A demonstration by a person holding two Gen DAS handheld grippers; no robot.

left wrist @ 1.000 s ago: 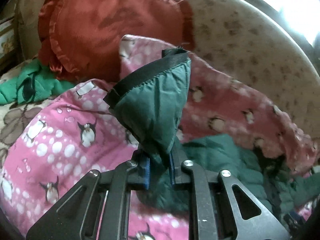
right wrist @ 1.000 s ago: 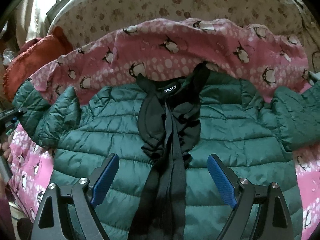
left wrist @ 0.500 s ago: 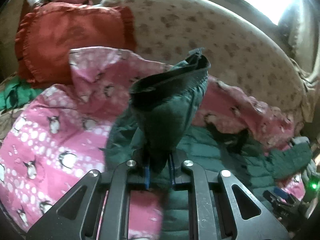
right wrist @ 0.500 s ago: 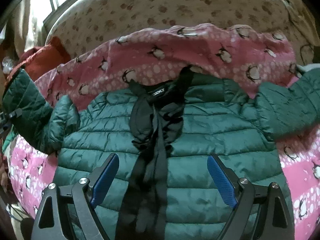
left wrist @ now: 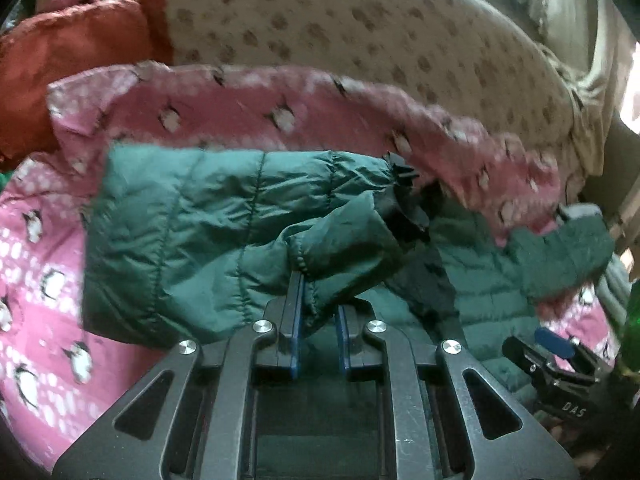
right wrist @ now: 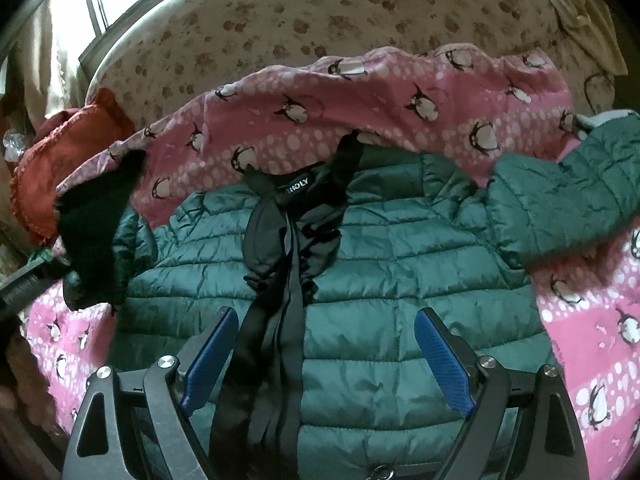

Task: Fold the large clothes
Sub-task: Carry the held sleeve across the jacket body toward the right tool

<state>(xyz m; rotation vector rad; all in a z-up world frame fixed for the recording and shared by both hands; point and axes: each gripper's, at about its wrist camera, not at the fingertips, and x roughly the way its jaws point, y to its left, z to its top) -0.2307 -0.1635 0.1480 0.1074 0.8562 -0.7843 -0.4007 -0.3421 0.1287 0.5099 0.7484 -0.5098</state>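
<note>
Jacket: your green puffer jacket [right wrist: 400,248] lies front up on the pink penguin blanket [right wrist: 360,112] on the bed, collar toward the far edge where the floral sheet [right wrist: 320,8] shows.
Left hand-held gripper [left wrist: 318,312]: pressed together, pinching the sleeve [left wrist: 240,224], which you hold lifted over the jacket's near-left side.
Right hand-held gripper [right wrist: 324,356]: spread wide above the jacket's lower front, astride the black zipper strip [right wrist: 276,320], holding nothing.
Other sleeve: lies out toward the bed's right edge [right wrist: 568,196].
Red pillow [right wrist: 60,168]: far-left corner.
</note>
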